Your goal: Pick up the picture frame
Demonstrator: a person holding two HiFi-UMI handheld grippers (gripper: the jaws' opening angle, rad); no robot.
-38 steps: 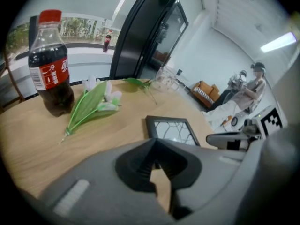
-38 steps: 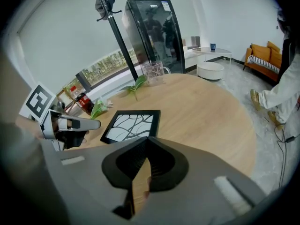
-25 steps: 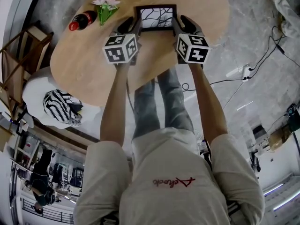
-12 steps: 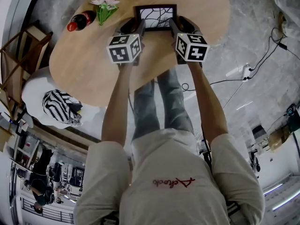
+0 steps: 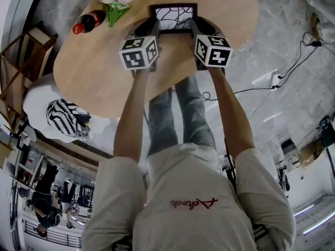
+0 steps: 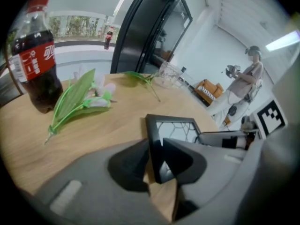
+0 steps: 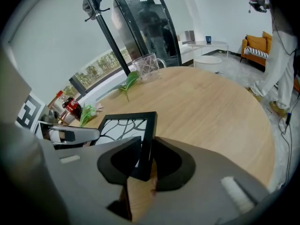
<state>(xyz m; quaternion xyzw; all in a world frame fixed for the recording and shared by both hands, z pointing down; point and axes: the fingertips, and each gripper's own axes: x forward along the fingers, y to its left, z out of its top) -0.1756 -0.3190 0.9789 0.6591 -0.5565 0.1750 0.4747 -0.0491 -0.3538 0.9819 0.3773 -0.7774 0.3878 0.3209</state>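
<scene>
Both grippers (image 6: 157, 165) (image 7: 146, 161) (newly) tight on picture frame (image 5: 174, 18)

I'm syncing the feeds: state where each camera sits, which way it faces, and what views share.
Head view: on the person's head, facing steeply down at the round wooden table; forearms, legs, left gripper and right gripper show.
Left gripper view: on the left gripper, looking along its jaws, which just closed on the black rectangular picture frame.
Right gripper view: on the right gripper; its jaws just closed on the frame's opposite side.
Shared: all show the frame.
</scene>
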